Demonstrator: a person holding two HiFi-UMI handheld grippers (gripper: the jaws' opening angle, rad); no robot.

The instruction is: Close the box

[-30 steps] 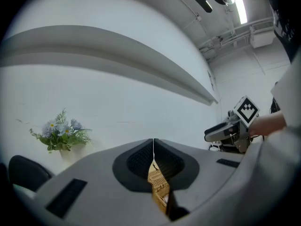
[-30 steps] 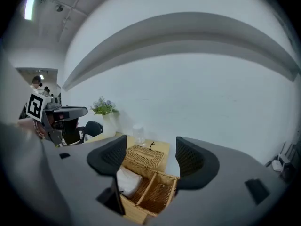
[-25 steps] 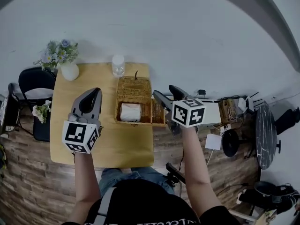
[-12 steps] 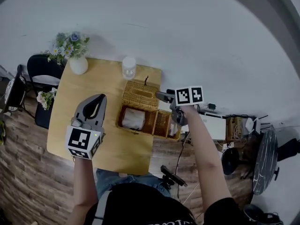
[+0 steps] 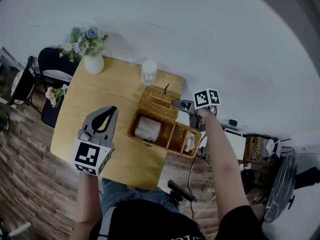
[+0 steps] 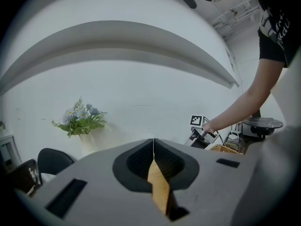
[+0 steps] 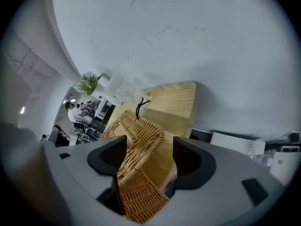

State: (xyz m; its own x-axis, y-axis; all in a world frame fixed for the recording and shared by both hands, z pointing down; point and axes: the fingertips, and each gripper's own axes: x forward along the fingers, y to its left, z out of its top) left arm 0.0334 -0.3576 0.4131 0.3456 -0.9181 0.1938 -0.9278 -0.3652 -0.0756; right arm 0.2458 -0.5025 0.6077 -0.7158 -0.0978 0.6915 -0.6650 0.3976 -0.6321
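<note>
**Box Open: Lid Between the Right Jaws**

**Position of the box.** The wicker box (image 5: 172,136) sits at the right edge of the bench (image 5: 95,96), at the centre of the head view. Its right end shows past the bench edge. The lid (image 5: 156,103) is raised at the far side.

**Right hand-held gripper.** The right hand-held gripper (image 5: 181,104) is at the right end of the lid. In the right gripper view its jaws are apart and the woven lid rises between them.
- The lid edge runs along the jaw at frame left; contact cannot be confirmed.
- A clear gap separates the lid from the other jaw.
- A black cord loop (image 7: 139,106) stands on the lid's top edge.

**Left hand-held gripper.** The left hand-held gripper (image 5: 109,112) hangs over the bench to the lower left of the box, well apart from it. In the left gripper view its jaw tips meet with nothing between them. Only bench wood shows through the slot behind the tips.

**Surface and room.**
- The bench is light wood and is set against a white wall (image 5: 210,29).
- A vase of flowers (image 5: 92,59) stands at its upper-left corner.
- A clear jar (image 5: 148,73) stands near the far edge.
- A black chair (image 5: 52,64) stands off the bench at upper left, on a plank floor (image 5: 30,184).
- Cables (image 5: 255,149) and devices lie at right.

**Limits of view.**
- The box has two compartments.
- The left one holds a white bundle (image 5: 147,129).
- The pale item in the right one cannot be identified.
</note>
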